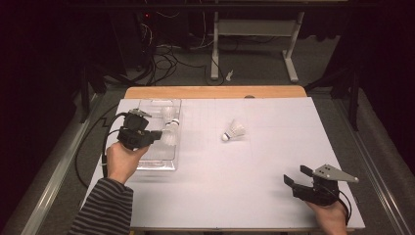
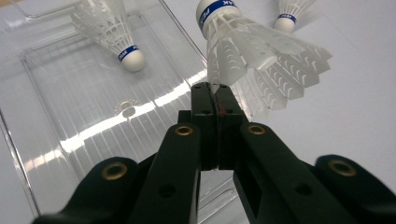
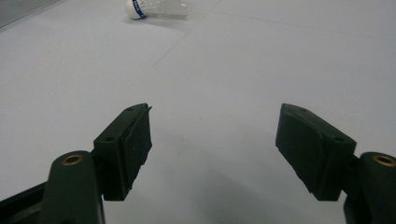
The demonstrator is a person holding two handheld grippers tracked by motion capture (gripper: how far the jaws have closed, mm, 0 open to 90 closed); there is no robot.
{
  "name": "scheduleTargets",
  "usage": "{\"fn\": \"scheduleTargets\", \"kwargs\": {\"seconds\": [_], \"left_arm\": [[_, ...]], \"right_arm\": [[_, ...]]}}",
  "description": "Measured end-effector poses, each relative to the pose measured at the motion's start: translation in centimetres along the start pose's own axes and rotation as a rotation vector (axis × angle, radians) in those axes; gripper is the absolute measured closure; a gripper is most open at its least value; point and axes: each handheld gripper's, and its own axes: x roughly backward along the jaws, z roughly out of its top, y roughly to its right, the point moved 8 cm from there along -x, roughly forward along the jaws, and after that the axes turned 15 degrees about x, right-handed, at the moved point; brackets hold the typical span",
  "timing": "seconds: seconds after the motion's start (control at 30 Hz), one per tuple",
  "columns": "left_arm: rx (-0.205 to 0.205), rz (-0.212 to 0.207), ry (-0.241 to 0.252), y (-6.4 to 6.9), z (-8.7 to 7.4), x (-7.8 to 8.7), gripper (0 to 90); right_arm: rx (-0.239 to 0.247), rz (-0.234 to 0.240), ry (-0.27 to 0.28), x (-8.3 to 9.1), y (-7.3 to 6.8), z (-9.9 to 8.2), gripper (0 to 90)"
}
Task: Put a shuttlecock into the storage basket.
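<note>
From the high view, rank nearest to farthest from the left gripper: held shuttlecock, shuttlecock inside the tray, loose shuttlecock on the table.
1. Held shuttlecock, pinched in the left gripper, at the tray's right edge.
2. Tray shuttlecock, just beyond.
3. Loose shuttlecock, mid-table, right.

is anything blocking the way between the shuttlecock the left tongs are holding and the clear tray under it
Nothing visible does. The left tongs pinch the white feathered shuttlecock by its skirt, over the clear plastic tray's edge. One other white shuttlecock lies inside, off to the side, leaving bare tray floor.
</note>
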Motion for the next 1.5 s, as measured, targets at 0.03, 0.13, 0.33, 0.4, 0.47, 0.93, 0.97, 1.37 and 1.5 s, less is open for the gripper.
{"fn": "scheduleTargets", "kwargs": {"seconds": [0.03,0.13,0.33,0.4,0.47,0.93,0.97,1.37,1.5], "left_arm": [[0.001,0.001,0.001,0.0,0.1,0.0,89.5],[0.006,0.004,0.004,-0.2,0.2,-0.1,89.5],[0.02,0.013,0.016,-0.7,0.8,-0.4,89.5],[0.022,0.019,0.02,-0.9,0.9,-0.5,89.5],[0.02,0.028,0.026,-1.1,1.1,-0.7,89.5],[0.058,0.07,0.059,-2.6,2.5,-2.1,89.4],[0.061,0.073,0.061,-2.7,2.6,-2.2,89.4],[0.104,0.12,0.097,-4.4,3.9,-3.7,89.4],[0.122,0.145,0.114,-5.0,4.6,-4.4,89.3]], "right_arm": [[-0.002,0.0,0.0,0.0,0.0,0.0,27.4],[-0.001,0.001,-0.001,0.0,0.0,0.0,27.4],[0.001,0.001,-0.001,0.0,0.0,0.0,27.4],[0.001,0.001,-0.001,0.0,0.0,0.0,27.4],[0.001,0.001,-0.002,0.0,0.0,0.0,27.4],[0.003,0.001,-0.003,0.0,-0.1,0.0,27.5],[0.002,0.0,-0.004,-0.1,0.0,0.0,27.5],[0.0,0.002,-0.002,-0.1,0.0,0.0,27.5],[0.0,0.003,-0.004,-0.1,0.0,-0.1,27.5]]}}
